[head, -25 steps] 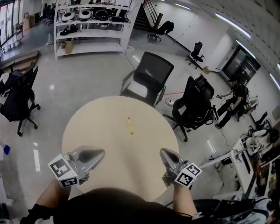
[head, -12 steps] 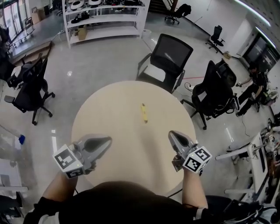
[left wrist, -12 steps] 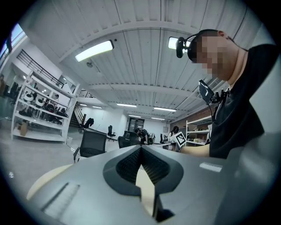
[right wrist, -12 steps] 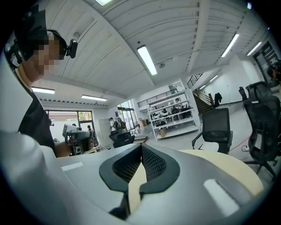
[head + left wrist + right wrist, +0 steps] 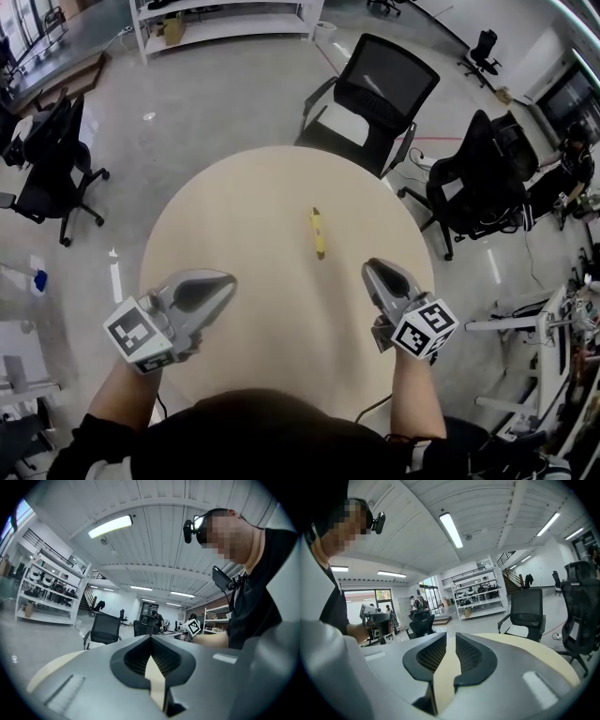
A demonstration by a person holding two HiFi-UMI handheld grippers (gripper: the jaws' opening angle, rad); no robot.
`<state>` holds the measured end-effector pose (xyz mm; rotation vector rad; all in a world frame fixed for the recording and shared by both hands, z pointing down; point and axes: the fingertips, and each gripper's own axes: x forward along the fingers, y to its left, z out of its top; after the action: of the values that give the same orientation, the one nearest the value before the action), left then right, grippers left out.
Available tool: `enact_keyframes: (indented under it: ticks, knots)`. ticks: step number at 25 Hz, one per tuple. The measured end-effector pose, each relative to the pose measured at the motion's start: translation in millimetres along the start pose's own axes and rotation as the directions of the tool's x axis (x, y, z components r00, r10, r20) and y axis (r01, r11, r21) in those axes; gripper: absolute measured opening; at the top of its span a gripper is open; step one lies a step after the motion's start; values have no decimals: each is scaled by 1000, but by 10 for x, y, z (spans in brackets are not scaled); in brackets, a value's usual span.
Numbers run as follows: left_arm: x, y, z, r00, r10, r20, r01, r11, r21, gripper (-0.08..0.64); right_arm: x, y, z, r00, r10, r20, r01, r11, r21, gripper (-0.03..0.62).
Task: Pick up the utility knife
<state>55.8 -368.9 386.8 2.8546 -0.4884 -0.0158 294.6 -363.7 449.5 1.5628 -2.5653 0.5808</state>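
The yellow utility knife (image 5: 318,232) lies on the round table (image 5: 225,211), ahead of my right gripper (image 5: 370,269) and a little to its left, not touching it. That gripper's jaws have just been opening: a narrow gap, nothing in it. My left gripper (image 5: 228,279) hovers farther from the knife, its tips seemingly together and empty.

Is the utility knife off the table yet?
No, the utility knife lies flat on the round table, near its middle.
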Motion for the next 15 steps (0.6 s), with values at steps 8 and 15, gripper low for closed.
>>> enact_keyframes:
  ticks: [8, 15]
  knots:
    - [690, 966, -600, 998, 24, -56, -27, 999, -39, -3, 1054, -881, -485, 992, -35, -118, 36, 999, 7, 130]
    - [1229, 1579, -1292, 988, 5, -154, -19, 996, -92, -3, 1892, -1419, -1250, 957, -86, -277, 70, 995, -65, 146]
